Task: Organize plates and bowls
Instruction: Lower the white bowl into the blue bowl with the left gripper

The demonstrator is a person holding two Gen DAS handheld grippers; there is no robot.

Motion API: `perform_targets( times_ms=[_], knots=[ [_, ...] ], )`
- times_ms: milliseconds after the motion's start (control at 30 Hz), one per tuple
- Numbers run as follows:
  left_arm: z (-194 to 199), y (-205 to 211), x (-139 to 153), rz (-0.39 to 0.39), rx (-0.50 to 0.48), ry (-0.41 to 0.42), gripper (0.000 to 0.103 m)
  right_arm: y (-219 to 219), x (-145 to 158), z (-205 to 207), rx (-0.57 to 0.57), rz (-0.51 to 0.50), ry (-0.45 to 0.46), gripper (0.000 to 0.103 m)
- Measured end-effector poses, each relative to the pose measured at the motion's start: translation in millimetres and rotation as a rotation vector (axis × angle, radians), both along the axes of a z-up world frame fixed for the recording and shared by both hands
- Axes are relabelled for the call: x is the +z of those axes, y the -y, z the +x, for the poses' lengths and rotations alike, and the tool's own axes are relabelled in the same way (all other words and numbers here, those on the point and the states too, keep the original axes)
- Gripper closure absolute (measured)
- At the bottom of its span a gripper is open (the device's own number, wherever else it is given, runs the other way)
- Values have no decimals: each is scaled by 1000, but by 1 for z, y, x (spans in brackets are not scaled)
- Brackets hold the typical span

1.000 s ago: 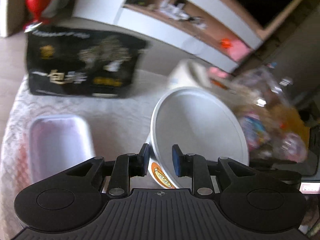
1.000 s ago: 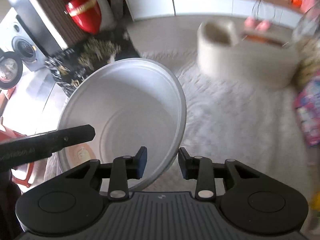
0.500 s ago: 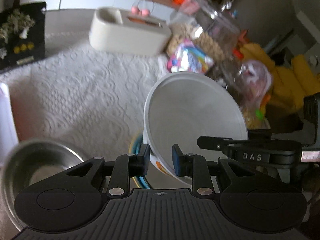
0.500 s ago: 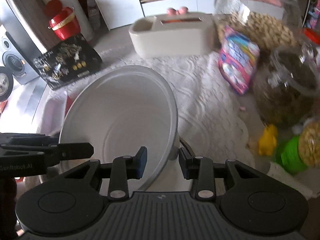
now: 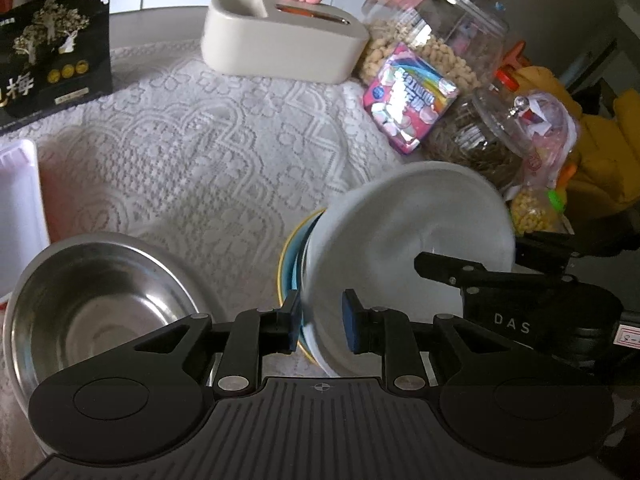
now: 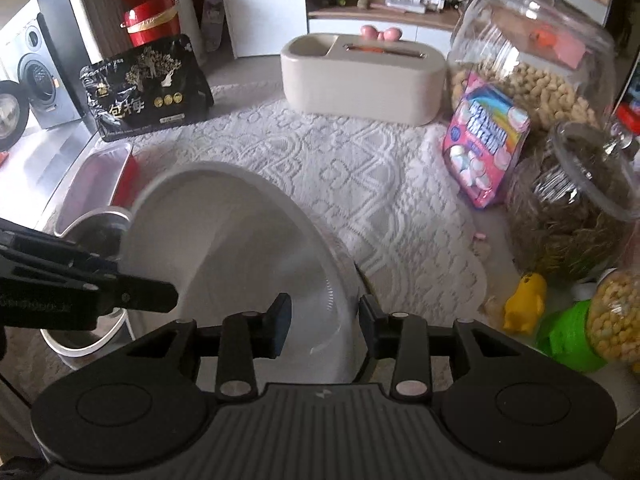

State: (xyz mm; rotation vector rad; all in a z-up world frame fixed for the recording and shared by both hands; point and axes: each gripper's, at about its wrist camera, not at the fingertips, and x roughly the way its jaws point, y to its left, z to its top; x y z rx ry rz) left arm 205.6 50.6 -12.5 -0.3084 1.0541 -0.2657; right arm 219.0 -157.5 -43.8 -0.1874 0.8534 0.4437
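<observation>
A large white bowl (image 5: pixel 408 248) (image 6: pixel 240 248) hangs over a blue plate with a yellow rim (image 5: pixel 292 256) on the lace cloth. My left gripper (image 5: pixel 320 322) is shut on the bowl's near left rim. My right gripper (image 6: pixel 322 326) straddles the bowl's right rim with its jaws spread wider than before, and the bowl looks blurred. A steel bowl (image 5: pixel 92 308) (image 6: pixel 96 236) stands to the left of the plate.
A pink tray (image 5: pixel 20 208) (image 6: pixel 96 184) lies at the left. Behind are a black snack bag (image 6: pixel 148 84), a beige holder (image 6: pixel 360 76), a pink candy pack (image 6: pixel 486 136) and glass jars (image 6: pixel 528 52) at the right.
Both grippers swung the white bowl from the left side over to the blue plate and lowered it. The right gripper's jaws have widened on the rim.
</observation>
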Motion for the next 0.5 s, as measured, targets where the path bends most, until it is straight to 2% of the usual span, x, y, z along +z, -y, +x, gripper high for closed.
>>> perform_targets(
  times_ms=[67, 133, 500],
  knots=[
    [-1, 1, 3, 1, -3, 11, 79, 2, 1, 0, -5, 5, 0, 65],
    [-2, 2, 5, 3, -10, 18, 79, 2, 0, 1, -11, 9, -3, 58],
    [-2, 3, 4, 16, 4, 29, 79, 4, -8, 5, -48, 23, -14, 57]
  ],
)
